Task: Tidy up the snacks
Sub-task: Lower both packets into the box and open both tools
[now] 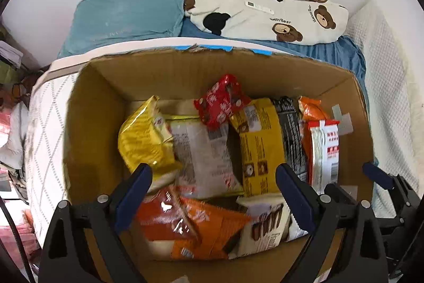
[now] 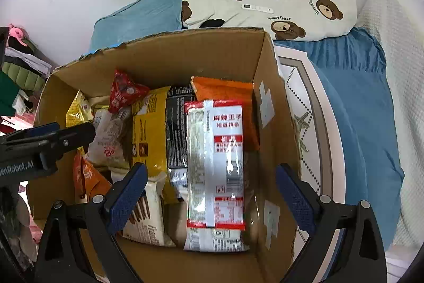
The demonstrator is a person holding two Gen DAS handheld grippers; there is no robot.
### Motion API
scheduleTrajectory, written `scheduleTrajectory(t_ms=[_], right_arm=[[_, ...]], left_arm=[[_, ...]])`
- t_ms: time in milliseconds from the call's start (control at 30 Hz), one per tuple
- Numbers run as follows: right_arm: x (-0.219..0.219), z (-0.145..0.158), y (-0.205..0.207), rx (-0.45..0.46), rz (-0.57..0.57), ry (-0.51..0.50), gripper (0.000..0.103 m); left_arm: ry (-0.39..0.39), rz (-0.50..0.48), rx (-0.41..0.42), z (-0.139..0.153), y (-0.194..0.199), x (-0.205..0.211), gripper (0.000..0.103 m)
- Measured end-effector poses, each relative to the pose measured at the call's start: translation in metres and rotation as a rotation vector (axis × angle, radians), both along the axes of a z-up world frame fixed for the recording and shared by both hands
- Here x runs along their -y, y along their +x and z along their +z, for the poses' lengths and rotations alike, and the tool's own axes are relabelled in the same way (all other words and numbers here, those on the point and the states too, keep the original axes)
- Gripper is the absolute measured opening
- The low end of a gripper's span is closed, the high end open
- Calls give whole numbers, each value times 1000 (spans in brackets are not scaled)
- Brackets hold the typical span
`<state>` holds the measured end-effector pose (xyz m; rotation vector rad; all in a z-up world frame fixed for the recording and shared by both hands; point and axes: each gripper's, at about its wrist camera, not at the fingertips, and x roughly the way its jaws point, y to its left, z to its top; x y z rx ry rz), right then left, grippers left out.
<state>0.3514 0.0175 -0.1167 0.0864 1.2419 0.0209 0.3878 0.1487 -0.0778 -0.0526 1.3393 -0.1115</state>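
A cardboard box (image 1: 164, 70) (image 2: 169, 55) holds several snack packets. In the left wrist view I see a red packet (image 1: 221, 100), a puffy yellow bag (image 1: 144, 137), a dark yellow packet (image 1: 261, 142), an orange packet (image 1: 196, 224) and a red-and-white packet (image 1: 326, 150). My left gripper (image 1: 214, 177) is open and empty above the box. My right gripper (image 2: 212, 177) is open and empty over the red-and-white packet (image 2: 216, 163) at the box's right side. The left gripper also shows in the right wrist view (image 2: 50, 134) at the left edge.
The box stands on a bed with a white patterned mattress (image 1: 45, 129), a blue sheet (image 2: 352, 86), a blue pillow (image 1: 127, 12) and a bear-print pillow (image 1: 265, 12). Clothes are piled at the left (image 2: 18, 70). A white wall is behind.
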Motion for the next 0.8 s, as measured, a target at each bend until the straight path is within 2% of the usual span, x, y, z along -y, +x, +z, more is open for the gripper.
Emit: scheduleTrajectory(t_ms=[300,800], right_arm=[[-11,27,-36,79,21,-19,99],[-17,104,-123,276,38,-21,99]], left_arm=[[-17,23,79,24,-34,-7,95],[23,27,324,90,-125,-14,95]])
